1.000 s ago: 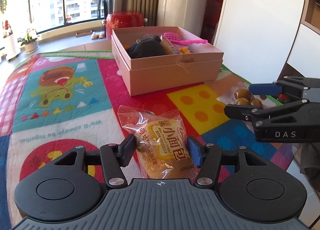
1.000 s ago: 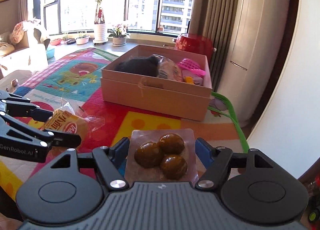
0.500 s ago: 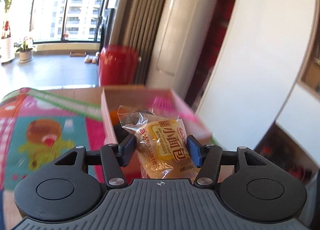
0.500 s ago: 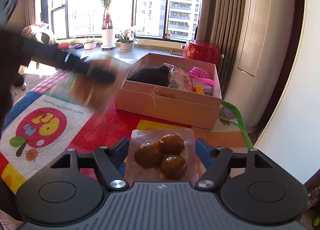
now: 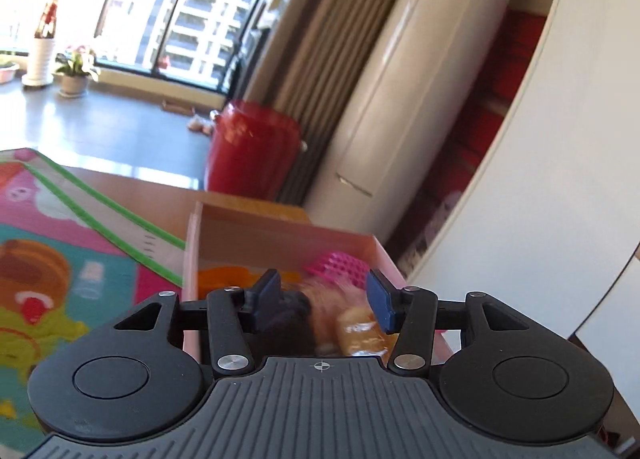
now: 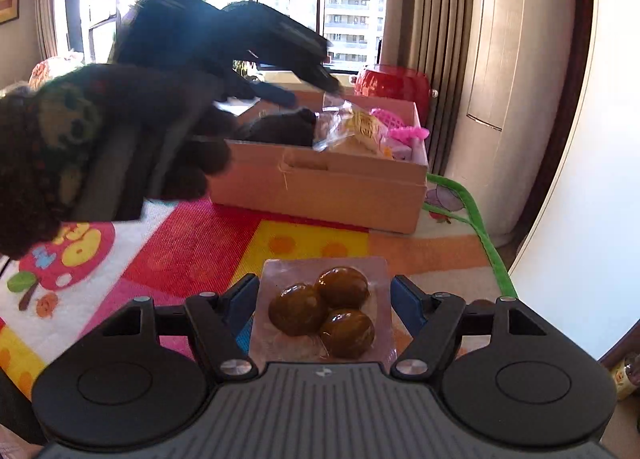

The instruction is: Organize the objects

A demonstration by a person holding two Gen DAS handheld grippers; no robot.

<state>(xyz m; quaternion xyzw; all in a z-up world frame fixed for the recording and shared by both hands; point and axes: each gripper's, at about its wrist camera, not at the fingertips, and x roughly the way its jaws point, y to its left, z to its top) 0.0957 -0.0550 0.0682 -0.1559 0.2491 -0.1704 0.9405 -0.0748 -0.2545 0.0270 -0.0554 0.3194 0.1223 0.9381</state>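
Note:
My left gripper [image 5: 324, 299] hovers over the pink cardboard box [image 5: 280, 231]. Its jaws are closing with nothing between the pads. The yellow bread packet [image 5: 360, 323] shows blurred just below them, inside the box. In the right wrist view that packet [image 6: 356, 131] lies in the box [image 6: 320, 187], with the left gripper [image 6: 314, 95] just above it. My right gripper [image 6: 322, 299] is shut on a clear packet of three brown eggs [image 6: 324, 311], held above the play mat [image 6: 200, 243].
The box also holds a black item [image 5: 288, 315] and a pink plastic toy [image 5: 336, 265]. A gloved hand [image 6: 60, 147] fills the left of the right wrist view. A red container [image 5: 252, 151] and a white cabinet [image 5: 400, 119] stand behind the box.
The left gripper carried the bread packet from the mat up over the box, and the packet has left its jaws and dropped into the box. The right gripper kept still with the egg packet.

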